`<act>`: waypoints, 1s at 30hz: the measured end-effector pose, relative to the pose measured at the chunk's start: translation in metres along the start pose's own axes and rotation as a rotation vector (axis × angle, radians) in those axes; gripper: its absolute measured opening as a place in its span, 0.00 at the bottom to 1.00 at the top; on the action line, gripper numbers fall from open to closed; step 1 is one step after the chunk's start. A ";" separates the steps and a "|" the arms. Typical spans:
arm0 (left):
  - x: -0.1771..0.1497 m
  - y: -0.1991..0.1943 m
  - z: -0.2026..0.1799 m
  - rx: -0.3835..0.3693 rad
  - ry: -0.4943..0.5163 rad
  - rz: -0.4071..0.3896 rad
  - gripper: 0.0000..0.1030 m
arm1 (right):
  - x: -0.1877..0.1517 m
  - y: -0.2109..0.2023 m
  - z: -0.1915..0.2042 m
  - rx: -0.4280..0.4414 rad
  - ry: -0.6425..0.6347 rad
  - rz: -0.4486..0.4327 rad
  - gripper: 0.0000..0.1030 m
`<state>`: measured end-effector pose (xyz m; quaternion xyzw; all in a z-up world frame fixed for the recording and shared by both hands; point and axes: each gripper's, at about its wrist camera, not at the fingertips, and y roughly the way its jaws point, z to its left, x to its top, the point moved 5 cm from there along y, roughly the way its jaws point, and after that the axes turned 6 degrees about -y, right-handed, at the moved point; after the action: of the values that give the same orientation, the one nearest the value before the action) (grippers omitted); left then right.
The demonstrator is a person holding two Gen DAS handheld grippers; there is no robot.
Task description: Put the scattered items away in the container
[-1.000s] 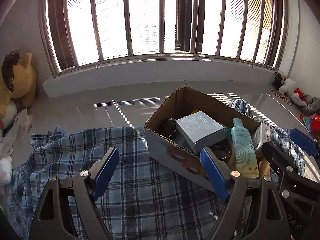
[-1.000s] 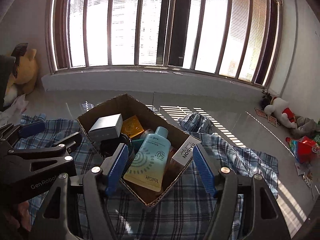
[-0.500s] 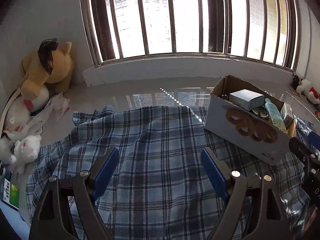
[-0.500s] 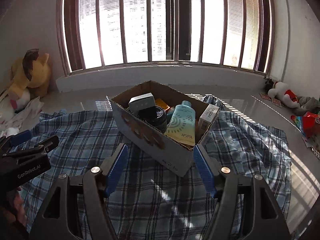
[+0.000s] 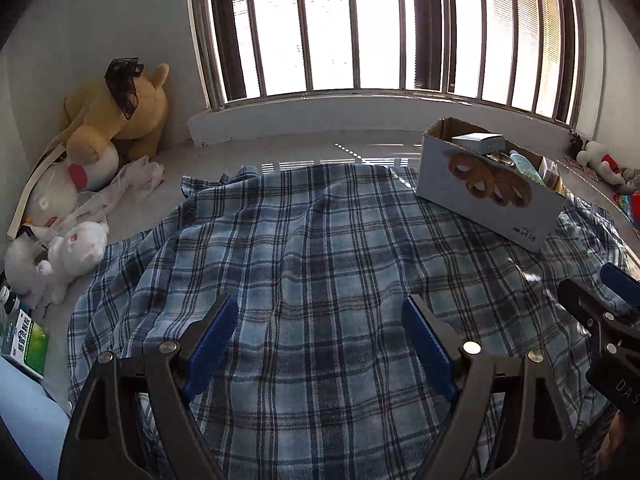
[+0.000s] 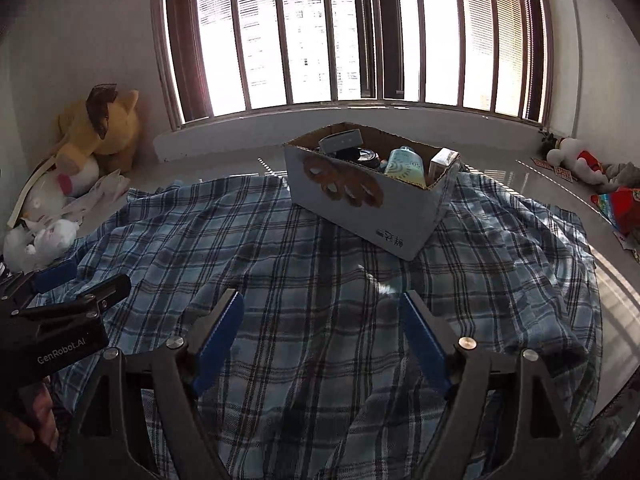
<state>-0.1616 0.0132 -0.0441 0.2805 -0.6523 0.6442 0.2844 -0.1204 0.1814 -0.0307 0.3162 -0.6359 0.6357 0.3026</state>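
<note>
A cardboard box with a brown print stands on a blue plaid cloth. It holds a grey carton, a pale green bottle, a dark round item and a small white carton. The box also shows at the right of the left wrist view. My left gripper is open and empty over the cloth, well back from the box. My right gripper is open and empty, in front of the box. Each gripper shows at the edge of the other's view.
Plush toys and a plastic bag lie at the left by the wall. More toys and a red packet lie at the right. A green carton lies at the left edge. A barred window runs behind.
Both grippers have pulled back and away from the box, which now looks smaller and farther. The left view has swung left. Both stay open and empty.
</note>
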 end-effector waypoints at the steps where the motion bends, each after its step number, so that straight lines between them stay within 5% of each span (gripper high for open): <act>1: -0.007 -0.003 -0.001 -0.008 0.007 0.007 0.83 | -0.004 -0.005 0.002 0.006 0.002 0.002 0.76; 9: -0.064 -0.024 0.004 -0.089 -0.056 0.098 0.83 | -0.041 -0.036 0.015 -0.053 -0.022 0.003 0.77; 17: -0.107 -0.059 0.025 -0.020 -0.080 0.037 0.83 | -0.083 -0.057 0.014 -0.070 0.027 0.012 0.77; 23: -0.142 -0.064 0.025 -0.024 -0.055 0.080 0.83 | -0.111 -0.065 0.021 -0.060 0.013 0.048 0.78; 30: -0.142 -0.066 0.017 -0.014 -0.042 0.049 0.83 | -0.109 -0.070 0.026 -0.091 -0.016 0.018 0.78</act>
<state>-0.0168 -0.0047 -0.1033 0.2756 -0.6694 0.6403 0.2568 0.0020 0.1582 -0.0733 0.3014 -0.6696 0.6062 0.3056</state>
